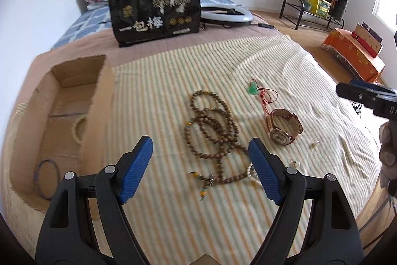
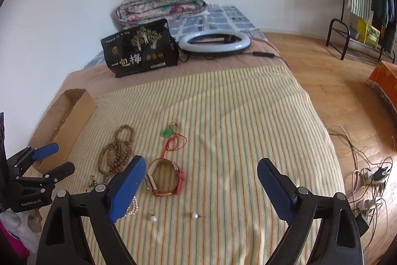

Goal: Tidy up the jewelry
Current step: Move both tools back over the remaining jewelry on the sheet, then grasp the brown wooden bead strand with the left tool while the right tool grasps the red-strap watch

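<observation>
Jewelry lies on a striped cloth (image 1: 161,96) on the bed. A long brown bead necklace (image 1: 211,123) lies just beyond my open, empty left gripper (image 1: 201,153); it also shows in the right wrist view (image 2: 116,150). A green pendant on a red cord (image 1: 254,90) and a pink-strap watch (image 1: 284,126) lie to its right. My right gripper (image 2: 201,178) is open and empty above the cloth, with the watch (image 2: 163,178) by its left finger. Two pearl earrings (image 2: 153,218) and a pearl bracelet (image 2: 132,209) lie near it. A dark bangle (image 1: 46,178) lies in the cardboard box (image 1: 96,131).
The cardboard box (image 2: 82,103) sits at the cloth's left edge. A black printed bag (image 2: 139,49), a ring light (image 2: 214,40) and a folded quilt (image 2: 163,1) sit farther back on the bed. Cables and plugs (image 2: 369,175) lie on the wooden floor to the right.
</observation>
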Demonstrator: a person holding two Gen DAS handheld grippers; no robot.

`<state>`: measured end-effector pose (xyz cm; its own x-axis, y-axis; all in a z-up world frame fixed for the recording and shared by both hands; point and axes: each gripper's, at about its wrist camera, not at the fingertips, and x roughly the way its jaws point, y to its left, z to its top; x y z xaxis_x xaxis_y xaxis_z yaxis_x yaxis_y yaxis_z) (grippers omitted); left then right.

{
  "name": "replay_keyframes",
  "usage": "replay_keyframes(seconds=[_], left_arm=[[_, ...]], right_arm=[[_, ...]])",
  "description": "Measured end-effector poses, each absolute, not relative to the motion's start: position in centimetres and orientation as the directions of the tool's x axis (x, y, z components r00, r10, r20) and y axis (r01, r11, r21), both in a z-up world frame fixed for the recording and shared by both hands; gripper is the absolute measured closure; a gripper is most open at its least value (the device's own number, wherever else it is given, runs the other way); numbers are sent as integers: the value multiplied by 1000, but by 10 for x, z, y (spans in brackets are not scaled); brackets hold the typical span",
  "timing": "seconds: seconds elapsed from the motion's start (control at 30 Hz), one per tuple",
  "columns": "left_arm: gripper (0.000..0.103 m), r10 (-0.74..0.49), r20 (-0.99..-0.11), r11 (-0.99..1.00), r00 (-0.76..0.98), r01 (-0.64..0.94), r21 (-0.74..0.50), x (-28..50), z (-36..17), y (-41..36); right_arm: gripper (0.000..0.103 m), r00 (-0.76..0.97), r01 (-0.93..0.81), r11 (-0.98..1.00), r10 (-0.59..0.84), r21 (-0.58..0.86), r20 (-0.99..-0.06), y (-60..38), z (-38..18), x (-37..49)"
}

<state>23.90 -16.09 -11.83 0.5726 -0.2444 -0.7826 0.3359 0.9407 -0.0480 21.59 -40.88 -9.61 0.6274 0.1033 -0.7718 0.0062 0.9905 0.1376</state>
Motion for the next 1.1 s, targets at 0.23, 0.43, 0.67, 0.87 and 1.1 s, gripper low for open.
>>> replay_keyframes(seconds=[0.23,0.43,0.67,0.87,1.1], left_arm=[[21,-228,-819,946,526,319,-58,260,-145,-185],[21,-186,-849,960,495,275,-50,278,-167,-193],[21,-135,-870,968,474,249,-15,290,-186,-197],[21,-138,-875,972,463,233,-30,295,-193,-195],[24,-133,-870,972,474,232,-22,298,-194,-195]], right_arm=[[20,581,-26,994,101,106,-807,-404,-121,226],[20,556,-55,994,108,93,-824,-396,-134,237],[27,512,-86,992,123,92,-850,-384,-153,249],[36,466,-96,991,131,97,-875,-377,-171,259],[55,431,-81,991,129,104,-893,-373,-183,267]])
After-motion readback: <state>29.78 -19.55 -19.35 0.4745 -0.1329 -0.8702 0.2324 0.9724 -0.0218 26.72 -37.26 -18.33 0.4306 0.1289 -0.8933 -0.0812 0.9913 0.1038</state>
